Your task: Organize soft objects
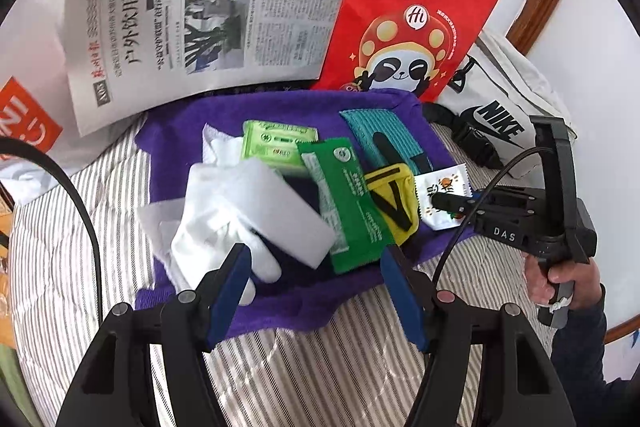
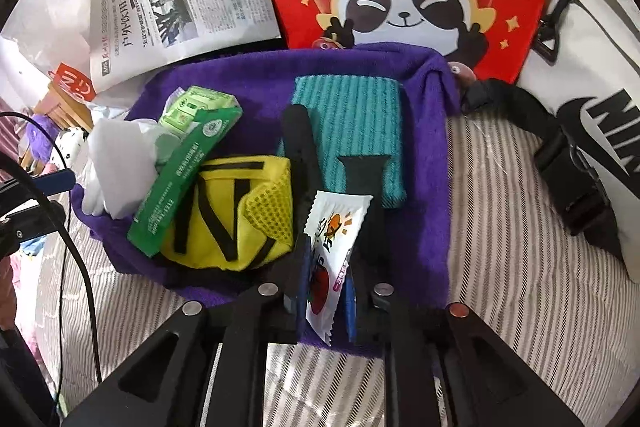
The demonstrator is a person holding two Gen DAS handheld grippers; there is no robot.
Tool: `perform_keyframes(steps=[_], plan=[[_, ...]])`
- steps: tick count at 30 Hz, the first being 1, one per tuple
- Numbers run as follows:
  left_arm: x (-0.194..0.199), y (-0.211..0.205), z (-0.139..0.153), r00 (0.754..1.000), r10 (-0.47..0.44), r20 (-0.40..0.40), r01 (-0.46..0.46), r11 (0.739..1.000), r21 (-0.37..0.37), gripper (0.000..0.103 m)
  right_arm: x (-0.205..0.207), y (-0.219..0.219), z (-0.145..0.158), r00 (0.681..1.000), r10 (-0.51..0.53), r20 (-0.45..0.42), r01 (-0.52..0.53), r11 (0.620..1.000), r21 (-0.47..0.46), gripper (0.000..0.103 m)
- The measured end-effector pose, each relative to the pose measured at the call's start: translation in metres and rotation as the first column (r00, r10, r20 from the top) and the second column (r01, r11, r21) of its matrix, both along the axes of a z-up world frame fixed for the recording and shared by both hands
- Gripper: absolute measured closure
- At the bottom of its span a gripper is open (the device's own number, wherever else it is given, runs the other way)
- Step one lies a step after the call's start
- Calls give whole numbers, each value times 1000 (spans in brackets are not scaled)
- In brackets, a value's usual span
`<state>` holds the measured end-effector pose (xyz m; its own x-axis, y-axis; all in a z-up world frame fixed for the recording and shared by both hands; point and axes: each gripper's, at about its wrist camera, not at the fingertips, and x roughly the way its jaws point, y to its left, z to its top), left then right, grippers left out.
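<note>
Now the right claw is clamped on a white sachet with an orange cartoon print, at 5 o'clock on the purple towel. Left claw hangs wide over a white glove. Readable: "NIKE" on the white bag at 3 o'clock, "Hi" on the red panda bag at 12. Green packet, yellow pouch and teal cloth sit on the towel.

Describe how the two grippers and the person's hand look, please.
Both grippers are black, with blue pads on the fingers and round metal bolts. The right gripper carries white "DAS" lettering and a black cable. The hand shows bare skin and a dark sleeve.
</note>
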<state>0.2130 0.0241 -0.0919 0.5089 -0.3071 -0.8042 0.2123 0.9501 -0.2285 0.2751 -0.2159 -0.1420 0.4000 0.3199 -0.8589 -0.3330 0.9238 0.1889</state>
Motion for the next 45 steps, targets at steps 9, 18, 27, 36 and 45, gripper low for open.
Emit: perform_keyframes(steps=[9,18,27,36,45], plan=[[-11,-5,-4,1000,-13,-14,13,1000,5,35,-7,-11,6,998,-64,22,64,997,-44,61],[-12,-12,-8,1000,-13,-19,12,1000,-27,29,-15,-17,33,990,-136,32,136,991,-7,36],[-22,-21,-6,1000,3,-3,-3,999,-34,19,-47,8,52,993,-99,68,102,994,-37,29],[-44,-13,-15,998,45,-54,-49,996,-72,16,-66,27,36,995,-90,43,94,990,-105,29],[-67,-14,-25,994,87,-68,-90,995,-39,15,-80,28,27,991,-131,38,135,980,-145,29]])
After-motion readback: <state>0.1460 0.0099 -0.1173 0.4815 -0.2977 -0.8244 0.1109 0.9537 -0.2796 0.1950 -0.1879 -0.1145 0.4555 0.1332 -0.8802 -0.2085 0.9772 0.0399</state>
